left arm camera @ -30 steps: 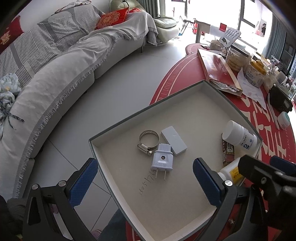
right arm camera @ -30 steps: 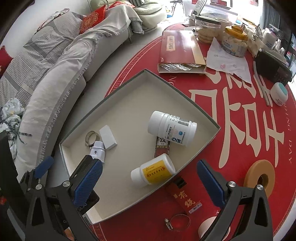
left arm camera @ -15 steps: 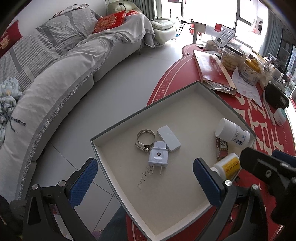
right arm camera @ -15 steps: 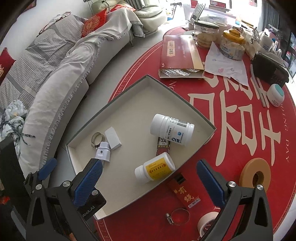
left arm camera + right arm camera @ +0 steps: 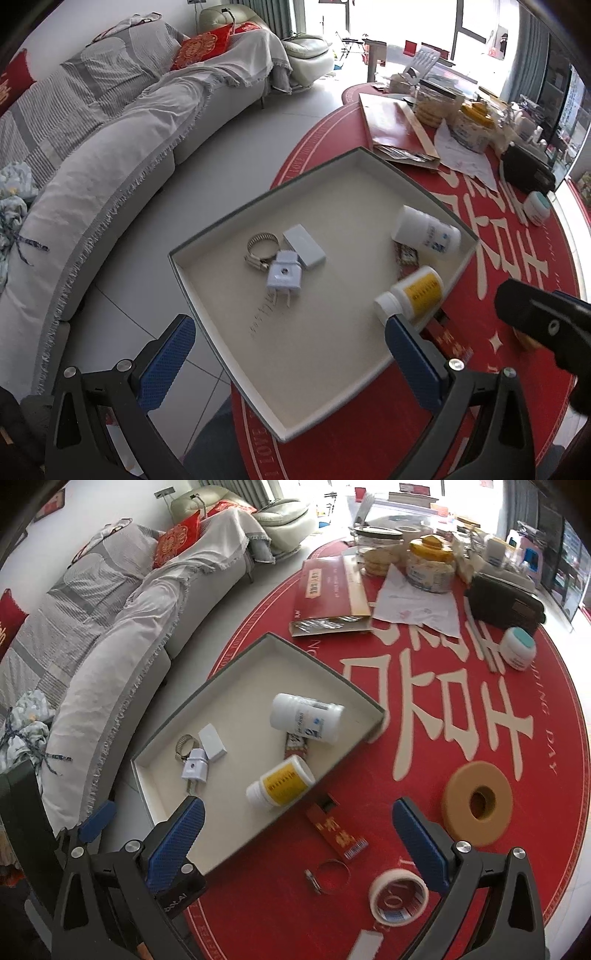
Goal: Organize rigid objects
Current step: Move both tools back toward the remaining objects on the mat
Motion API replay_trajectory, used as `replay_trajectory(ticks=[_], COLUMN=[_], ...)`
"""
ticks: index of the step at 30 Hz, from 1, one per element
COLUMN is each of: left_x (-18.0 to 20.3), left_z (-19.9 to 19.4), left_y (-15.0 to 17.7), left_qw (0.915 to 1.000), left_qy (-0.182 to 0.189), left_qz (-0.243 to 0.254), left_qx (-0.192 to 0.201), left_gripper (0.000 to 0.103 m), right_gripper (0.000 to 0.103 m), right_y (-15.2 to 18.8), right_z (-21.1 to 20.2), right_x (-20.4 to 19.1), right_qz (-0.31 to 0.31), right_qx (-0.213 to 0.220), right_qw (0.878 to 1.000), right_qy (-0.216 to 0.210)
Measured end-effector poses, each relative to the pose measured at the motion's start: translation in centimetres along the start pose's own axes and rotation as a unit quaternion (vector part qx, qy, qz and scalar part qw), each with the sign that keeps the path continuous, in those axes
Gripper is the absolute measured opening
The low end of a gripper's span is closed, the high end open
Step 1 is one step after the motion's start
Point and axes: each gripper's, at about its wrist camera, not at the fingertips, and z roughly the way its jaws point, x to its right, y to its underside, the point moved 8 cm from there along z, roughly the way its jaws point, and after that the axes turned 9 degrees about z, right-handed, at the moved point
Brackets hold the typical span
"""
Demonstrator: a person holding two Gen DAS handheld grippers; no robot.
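You are pulling both grippers, left gripper [image 5: 288,347] and right gripper [image 5: 297,825], back toward 6 o'clock, jaws released; the tray [image 5: 236,845] is shrinking.

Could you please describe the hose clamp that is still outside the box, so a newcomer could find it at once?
On the red table, look just past the near edge of the grey box. The hose clamp lies there between a red packet and a white tape roll. It is a thin bare metal ring; its twin lies inside the box.

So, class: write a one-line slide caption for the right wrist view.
Open right gripper hovers above hose clamp and tape roll beside the partly filled tray.
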Motion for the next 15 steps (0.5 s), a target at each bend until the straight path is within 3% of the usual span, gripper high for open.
replay_trajectory(ticks=[5, 8, 15], left_x=[1.9, 4.2, 12.8], left_z=[-1.5, -2.1, -2.0], left_y=[1.7, 3.5, 8.9], left_qw=[0.9996, 0.9983, 0.9854], left_qy=[0.018, 0.043, 0.101], left_qz=[0.02, 0.036, 0.121], left_qx=[-0.003, -0.014, -0.064], left_gripper=[0.103, 0.103, 0.103], right_gripper=[0.102, 0.102, 0.102], right_y=[1.6, 3.7, 10.4], right_z=[-1.8, -3.0, -4.2], right_x=[3.1, 7.0, 16.2], right_qz=[0.025, 0.061, 0.16], right_qx=[0.005, 0.009, -0.009], right_qw=[1.0, 0.998, 0.986], right_qy=[0.004, 0.018, 0.051])
